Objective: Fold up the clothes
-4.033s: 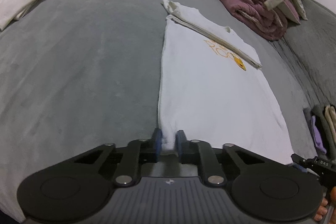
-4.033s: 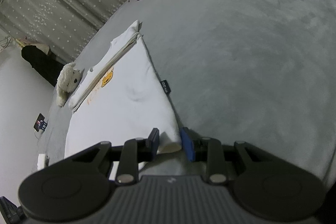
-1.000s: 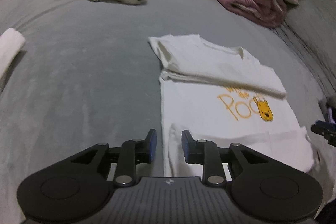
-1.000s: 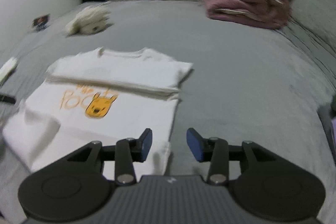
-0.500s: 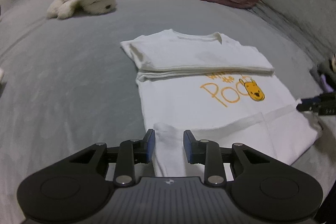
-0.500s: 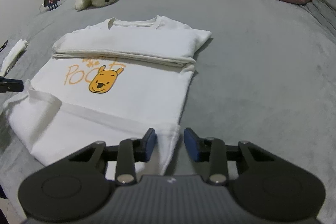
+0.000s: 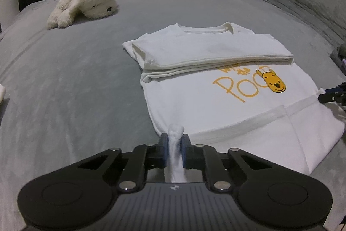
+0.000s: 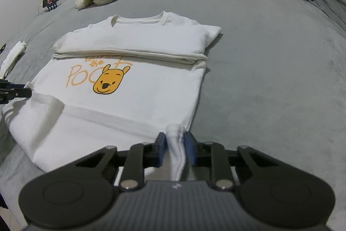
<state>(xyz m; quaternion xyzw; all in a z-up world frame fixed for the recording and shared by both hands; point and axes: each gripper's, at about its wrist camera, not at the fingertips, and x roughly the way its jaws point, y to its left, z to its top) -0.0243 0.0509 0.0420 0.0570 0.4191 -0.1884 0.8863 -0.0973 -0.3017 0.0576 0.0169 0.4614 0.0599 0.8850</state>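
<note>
While grey plush bed cover (image 7: 64, 101) lies under all, white cotton Pooh-print T-shirt (image 7: 216, 105) spreads ahead of tongs. Left gripper (image 7: 174, 149), right gripper (image 8: 176, 149) closing, each pinching near corner. Lift evenly, keep edge taut, land square on collar.

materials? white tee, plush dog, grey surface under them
White tee: looks like matte cotton knit; ribbed collar, soft folds, printed graphic.
Plush dog: cream synthetic fleece, seemingly; curly, fluffy pile.
Grey surface: velvety short-pile fabric, probably microfibre; patchy sheen and brushed marks.
</note>
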